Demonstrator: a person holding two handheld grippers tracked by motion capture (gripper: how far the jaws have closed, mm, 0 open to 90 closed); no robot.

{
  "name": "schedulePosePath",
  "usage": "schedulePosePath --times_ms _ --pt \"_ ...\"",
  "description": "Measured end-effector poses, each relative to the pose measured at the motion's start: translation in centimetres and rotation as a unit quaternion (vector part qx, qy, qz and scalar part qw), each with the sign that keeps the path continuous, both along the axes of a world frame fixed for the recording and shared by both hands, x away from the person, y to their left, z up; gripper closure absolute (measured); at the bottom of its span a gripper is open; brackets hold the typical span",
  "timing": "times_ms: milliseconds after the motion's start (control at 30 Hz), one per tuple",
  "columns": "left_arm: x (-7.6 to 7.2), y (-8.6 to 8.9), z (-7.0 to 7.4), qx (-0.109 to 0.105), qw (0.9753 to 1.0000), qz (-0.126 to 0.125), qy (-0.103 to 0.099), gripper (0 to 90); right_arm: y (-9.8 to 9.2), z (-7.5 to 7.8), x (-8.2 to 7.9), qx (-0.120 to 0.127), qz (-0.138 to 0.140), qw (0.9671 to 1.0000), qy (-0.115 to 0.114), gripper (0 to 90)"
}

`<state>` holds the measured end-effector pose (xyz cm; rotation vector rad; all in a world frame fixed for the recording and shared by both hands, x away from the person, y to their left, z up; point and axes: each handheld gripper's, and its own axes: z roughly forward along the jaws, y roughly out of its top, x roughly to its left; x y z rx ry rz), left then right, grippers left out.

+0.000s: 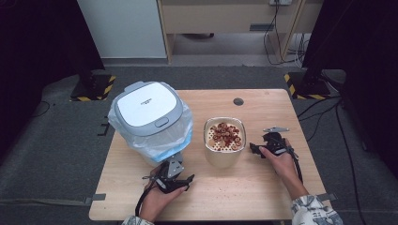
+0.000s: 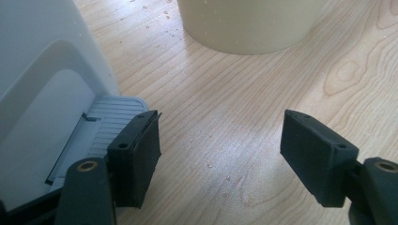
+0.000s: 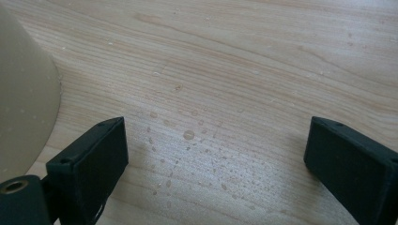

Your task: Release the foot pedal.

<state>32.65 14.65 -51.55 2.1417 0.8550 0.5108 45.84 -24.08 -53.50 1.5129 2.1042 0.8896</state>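
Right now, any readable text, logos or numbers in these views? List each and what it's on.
Trash bin lid: a small dark brand mark near the centre, too small and blurred to read.
Beige container, table, both grippers: no text visible.

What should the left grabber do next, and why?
Probably press the grey pedal at the bin's base with the left gripper: its open jaws sit right beside the pedal, the lid is closed, and the beige container holds red pieces.
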Motion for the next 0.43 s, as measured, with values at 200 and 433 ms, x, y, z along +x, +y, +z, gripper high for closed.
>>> schedulePosePath --times_ms 200,433 --pt "0.0 0.0 0.0 -0.002 1.0000 0.001 0.000 27.8 0.8 -0.4 -0.5 -0.018 0.011 0.9996 -0.018 5.7" --pt "0.0 -0.1 0.0 0.000 1.0000 0.000 -0.001 27.8 1.5 -0.5 -1.6 -0.016 0.022 0.9994 -0.020 4.9"
